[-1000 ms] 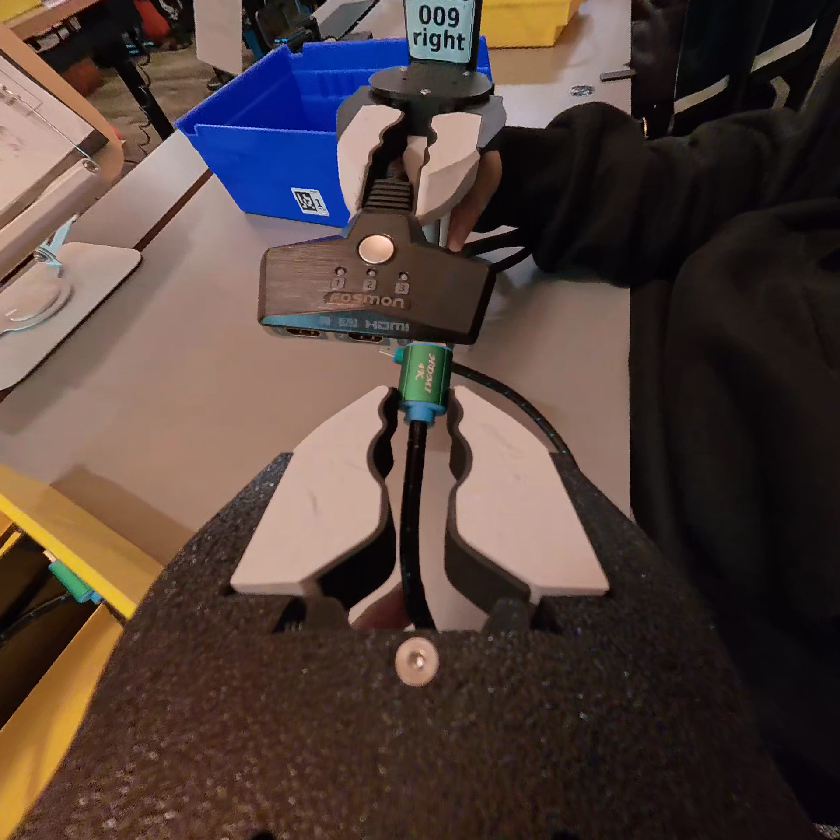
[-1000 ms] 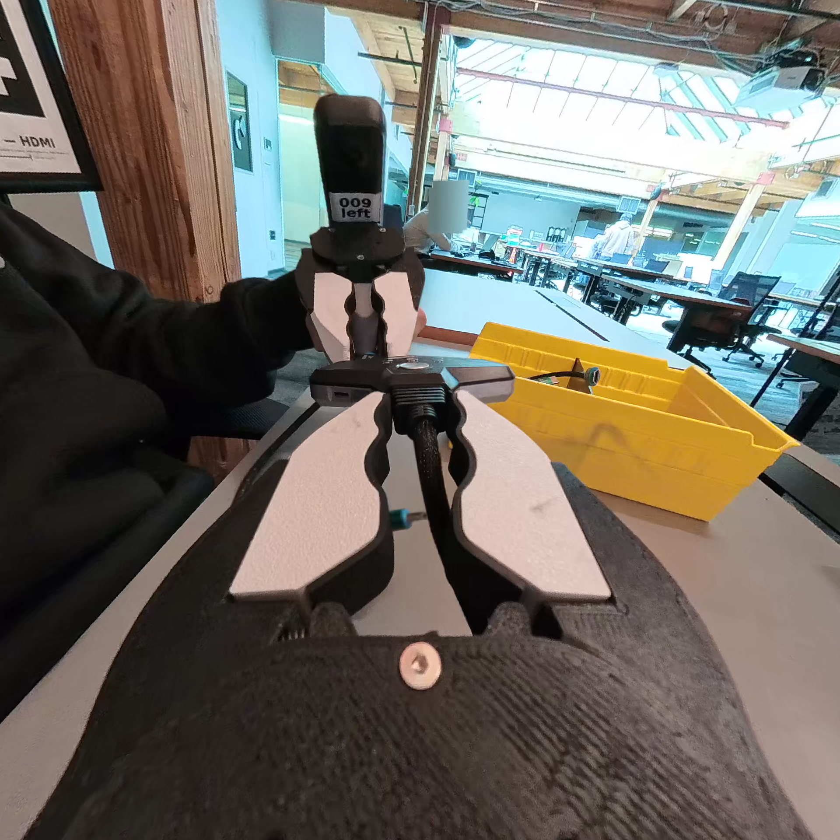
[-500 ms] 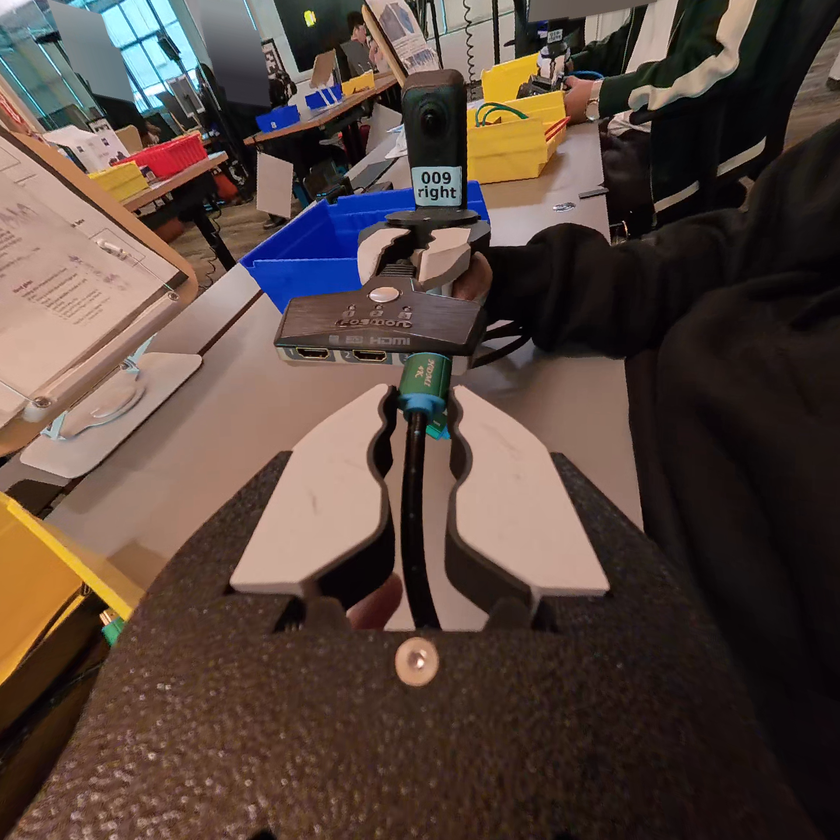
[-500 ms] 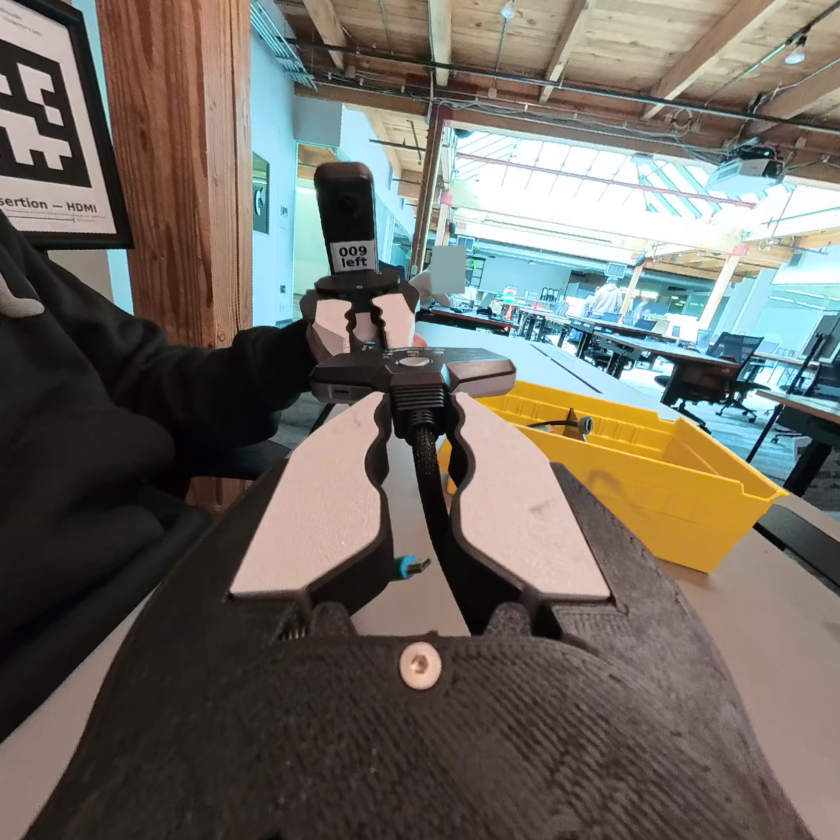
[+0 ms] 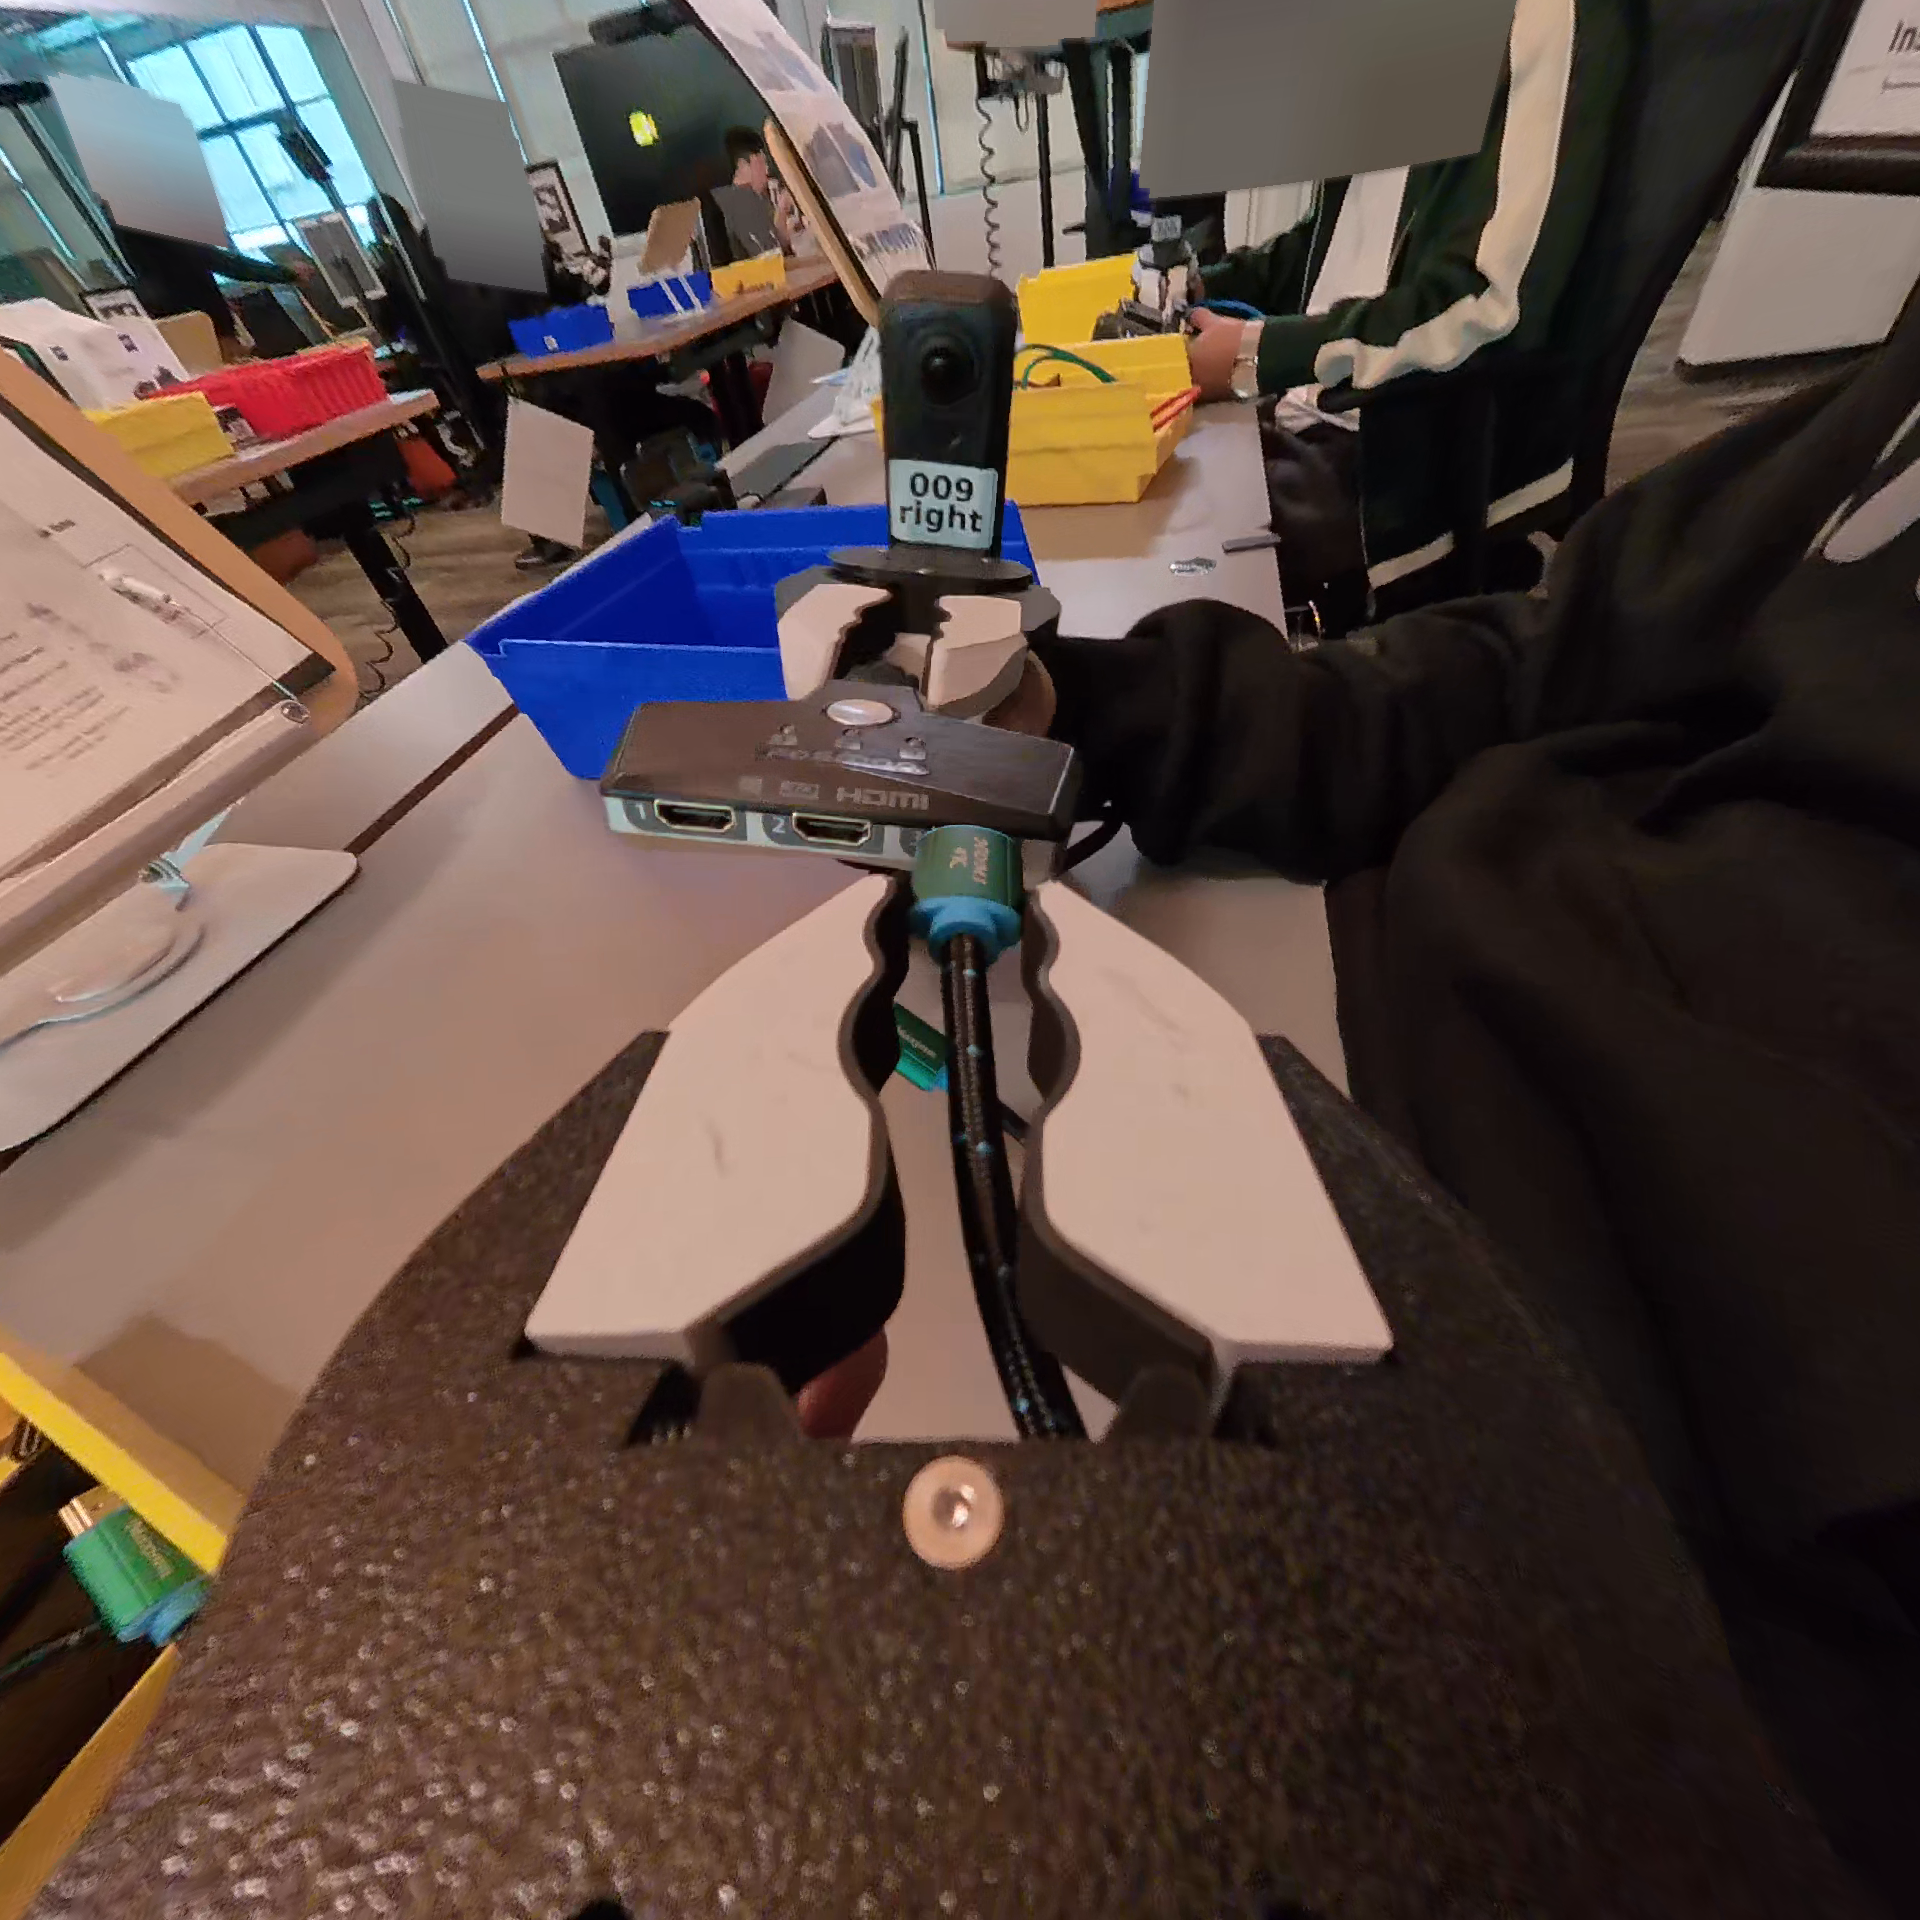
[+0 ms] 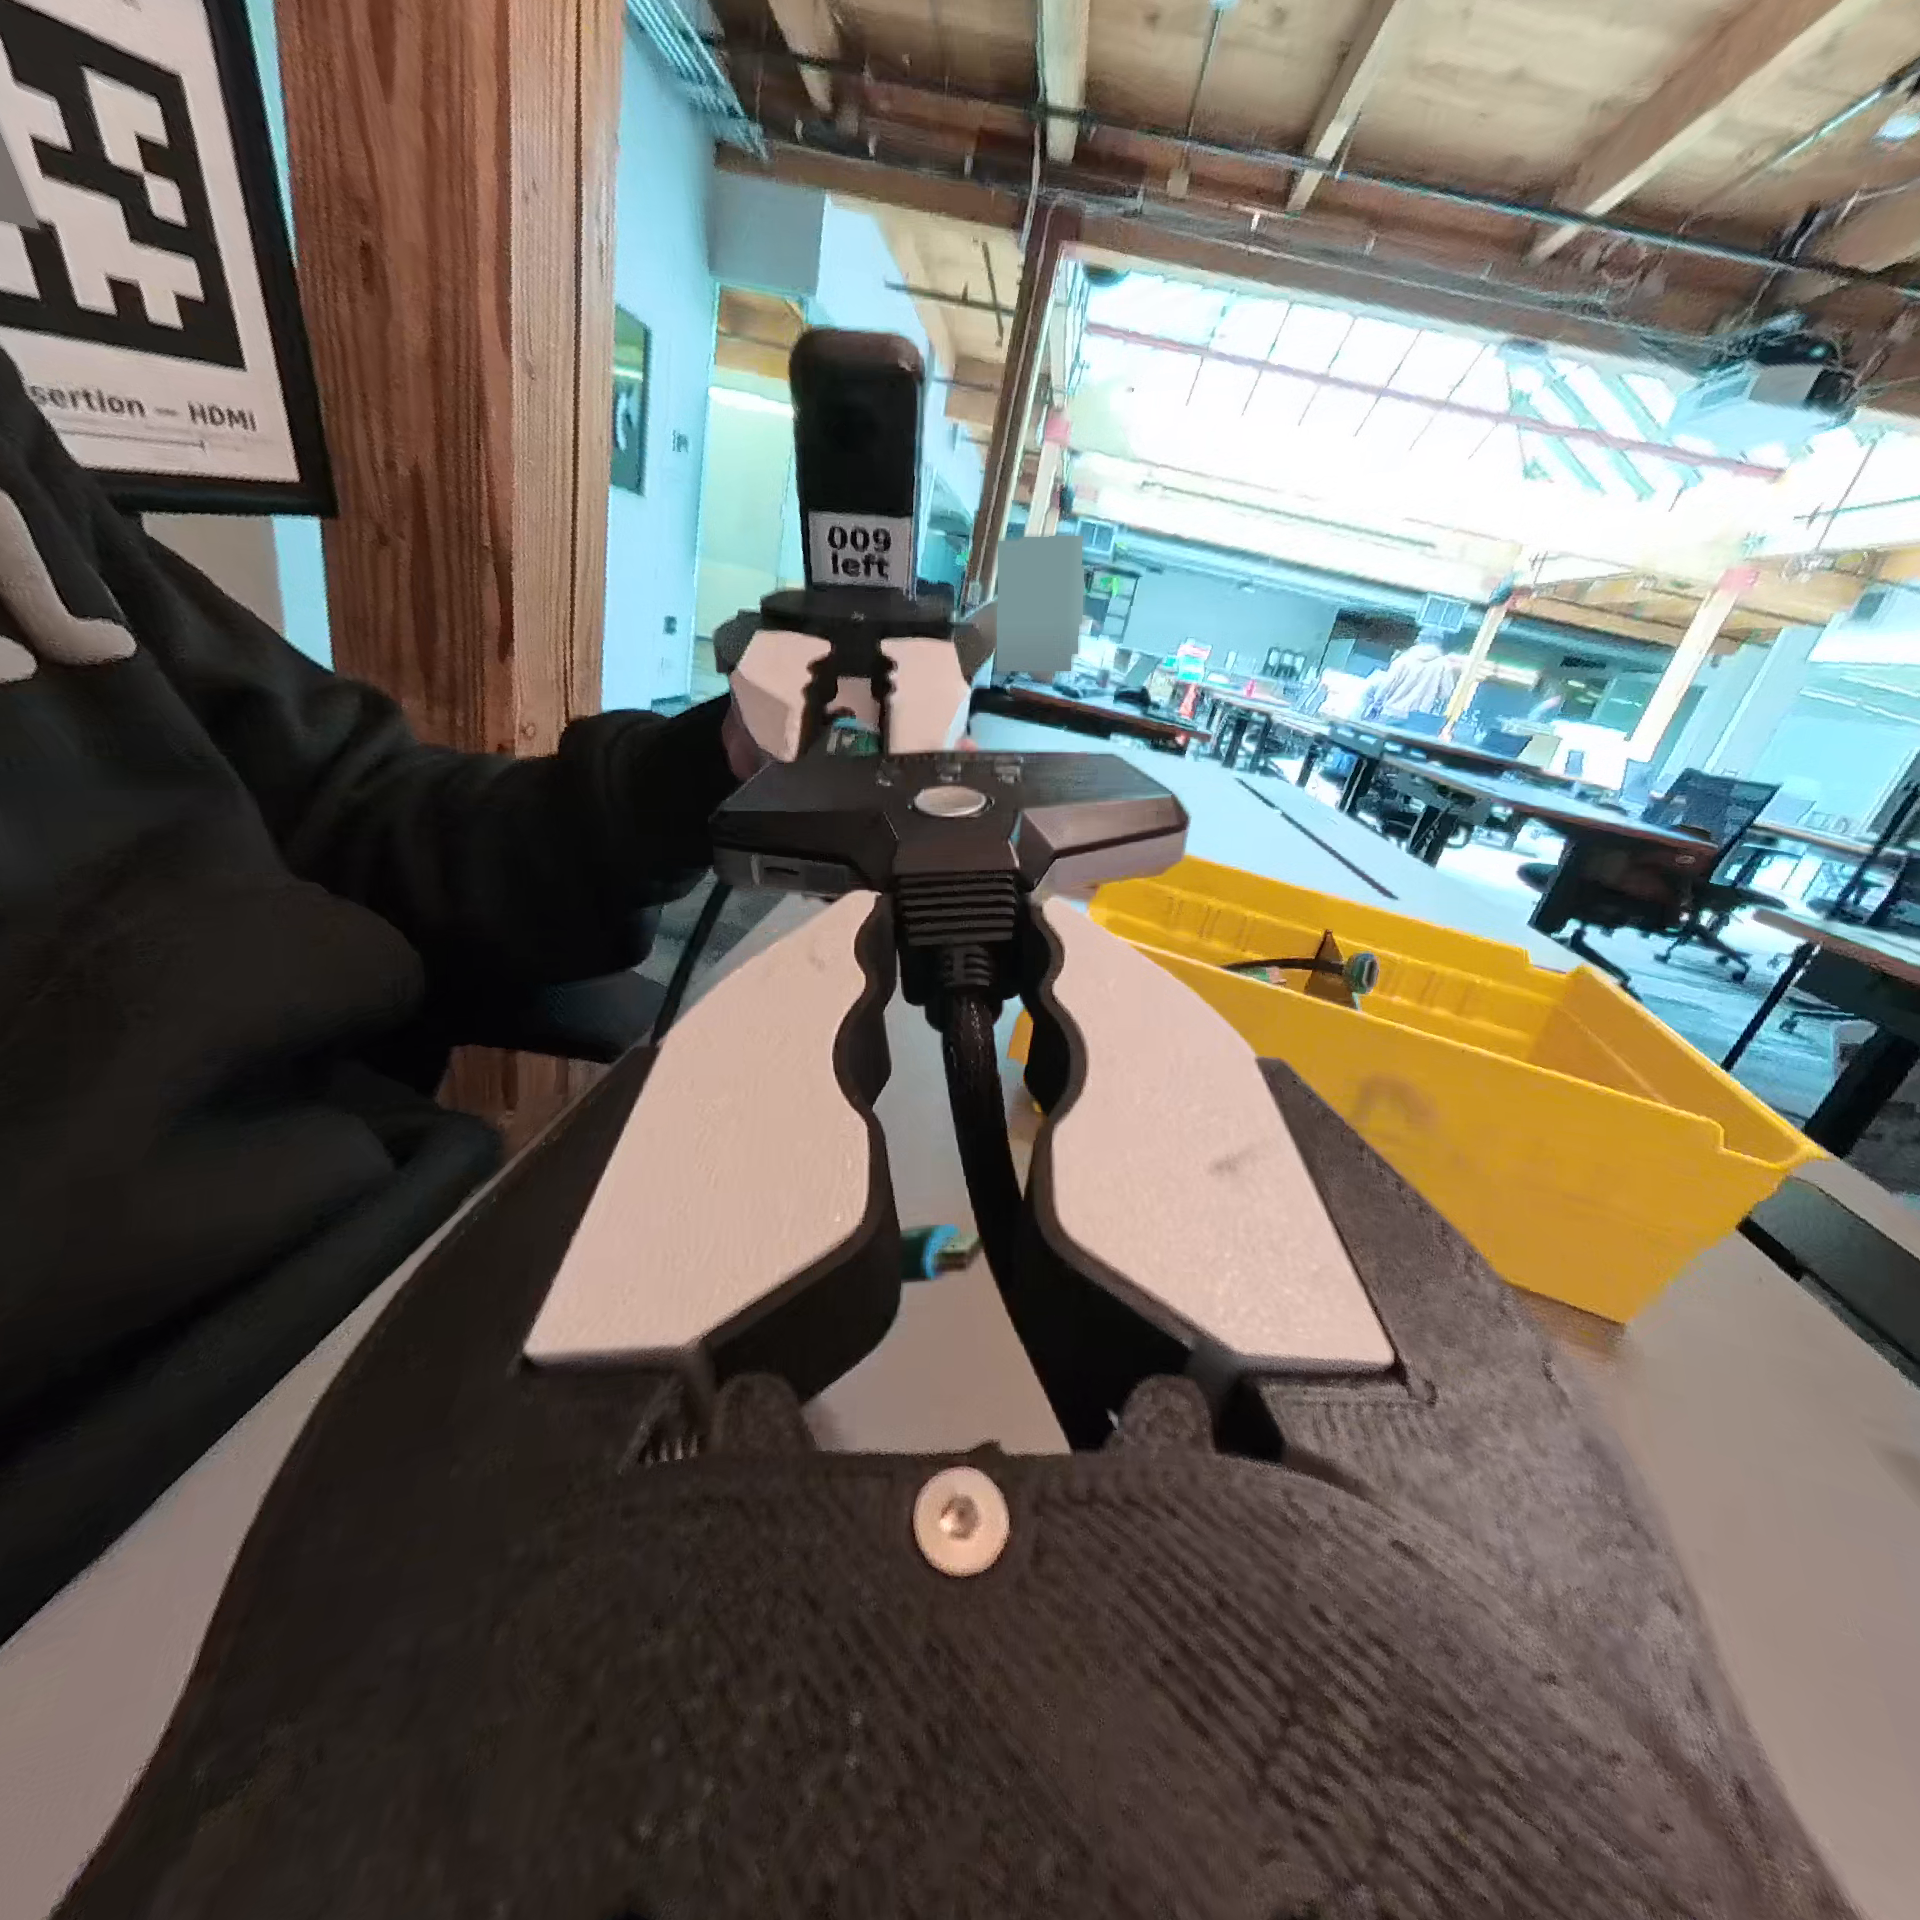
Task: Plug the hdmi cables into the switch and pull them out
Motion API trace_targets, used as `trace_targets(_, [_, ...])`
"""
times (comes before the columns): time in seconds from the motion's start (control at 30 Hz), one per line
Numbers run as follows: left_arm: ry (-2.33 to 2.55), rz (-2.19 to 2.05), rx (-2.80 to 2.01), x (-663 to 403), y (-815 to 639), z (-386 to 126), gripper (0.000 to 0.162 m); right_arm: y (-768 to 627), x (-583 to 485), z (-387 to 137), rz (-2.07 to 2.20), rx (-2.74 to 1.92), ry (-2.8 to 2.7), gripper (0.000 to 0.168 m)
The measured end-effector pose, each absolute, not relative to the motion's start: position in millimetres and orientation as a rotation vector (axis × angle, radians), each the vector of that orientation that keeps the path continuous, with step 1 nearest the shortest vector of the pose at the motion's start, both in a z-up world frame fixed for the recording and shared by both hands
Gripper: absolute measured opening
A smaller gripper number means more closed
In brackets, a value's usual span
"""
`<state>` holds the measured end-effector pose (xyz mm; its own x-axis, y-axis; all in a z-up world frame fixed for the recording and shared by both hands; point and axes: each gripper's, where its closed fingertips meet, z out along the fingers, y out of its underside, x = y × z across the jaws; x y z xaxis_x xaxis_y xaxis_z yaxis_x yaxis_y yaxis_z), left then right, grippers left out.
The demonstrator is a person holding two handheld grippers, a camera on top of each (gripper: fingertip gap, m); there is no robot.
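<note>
Two grippers are facing each other over the table (image 5: 436, 1049), with the switch (image 5: 842, 774) held in the air between them. In the left wrist view the left gripper (image 5: 961, 904) is sitting at 6 o'clock, its fingers (image 5: 748, 1122) narrowed round a green plug (image 5: 961, 862) with a blue collar; whether they are actually pressing on the plug or merely flanking it, I cannot tell. That plug is sitting in the switch's port nearest 3 o'clock, and its braided cable (image 5: 982, 1164) is running back between the fingers toward 6 o'clock. Two other ports, toward 9 o'clock of the plug, are showing open. At 12 o'clock the right gripper (image 5: 914, 649) is closing its fingers on the switch's far end. A blue bin (image 5: 623, 665) is standing behind the switch toward 11 o'clock, and a document stand (image 5: 135, 665) is at 9 o'clock. At 7 o'clock another green plug (image 5: 130, 1579) is lying in a yellow bin (image 5: 94, 1756).

In the right wrist view the right gripper (image 6: 956, 935) is clamping the ribbed boot (image 6: 956, 920) of the switch's (image 6: 945, 816) own black lead (image 6: 987, 1122), which is curving back toward 6 o'clock. The left gripper (image 6: 847, 691) is at 12 o'clock beyond the switch. A yellow bin (image 6: 1455, 1101) is resting on the table at 3 o'clock, and a black sleeve (image 6: 312, 810) is filling 9 o'clock.
</note>
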<state>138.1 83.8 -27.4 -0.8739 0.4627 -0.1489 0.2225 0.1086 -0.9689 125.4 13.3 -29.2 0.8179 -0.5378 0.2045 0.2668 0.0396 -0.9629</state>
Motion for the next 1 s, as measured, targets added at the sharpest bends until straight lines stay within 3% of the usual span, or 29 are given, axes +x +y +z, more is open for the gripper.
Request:
trace_targets(0.4, [-2.448,1.72,-0.694,153.7,79.9,-53.0,0.021,10.5,133.7,-37.7,-0.676,-1.456,0.281,0.023])
trace_targets(0.6, [-2.112,2.324,-0.557,173.2,92.1,20.8,0.032,-5.8,136.2,-22.6,-0.737,-1.36,0.317,0.023])
trace_targets(0.7, [-2.096,2.502,-0.123,227.1,128.1,49.1,0.025,-14.8,136.9,-13.5,-0.794,-1.283,0.322,0.023])
trace_targets(1.0, [-3.186,1.889,0.51,354.1,171.1,-61.1,0.045,-11.0,136.3,-19.6,-0.786,-1.329,0.303,0.023])
